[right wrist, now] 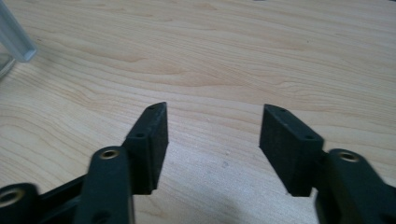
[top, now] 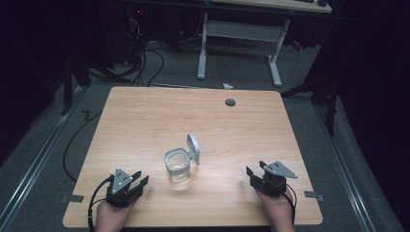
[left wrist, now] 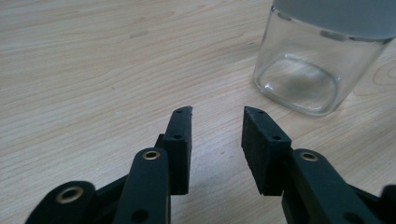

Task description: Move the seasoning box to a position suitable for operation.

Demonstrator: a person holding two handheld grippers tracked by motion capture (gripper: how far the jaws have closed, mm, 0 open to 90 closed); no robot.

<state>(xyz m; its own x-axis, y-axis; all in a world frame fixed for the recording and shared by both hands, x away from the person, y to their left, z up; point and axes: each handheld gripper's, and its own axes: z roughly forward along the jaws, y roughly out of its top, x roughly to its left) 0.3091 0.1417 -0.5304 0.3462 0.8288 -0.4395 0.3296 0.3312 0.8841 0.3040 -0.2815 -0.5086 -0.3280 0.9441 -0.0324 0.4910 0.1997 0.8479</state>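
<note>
- We see a clear glass jar standing upright near the middle of the front half of the wooden table, with its grey hinged lid tipped up and back on the jar's right-rear side, so the mouth is open.
- Our left gripper rests low at the front left of the table, its jaws spread with nothing between them; in the left gripper view the jar sits just ahead and to the right of its tips, near but not touching.
- Our right gripper sits at the front right, well apart from the jar, its jaws spread wider and empty; in the right gripper view only bare wood lies ahead, with a pale edge of the jar at the far left.
- We judge that we are at the approach step: neither gripper has contact yet.
- Next, we think the left gripper must swing right to brace the jar's wall, while the right reaches in for the raised lid, closing gently since glass is slick.
</note>
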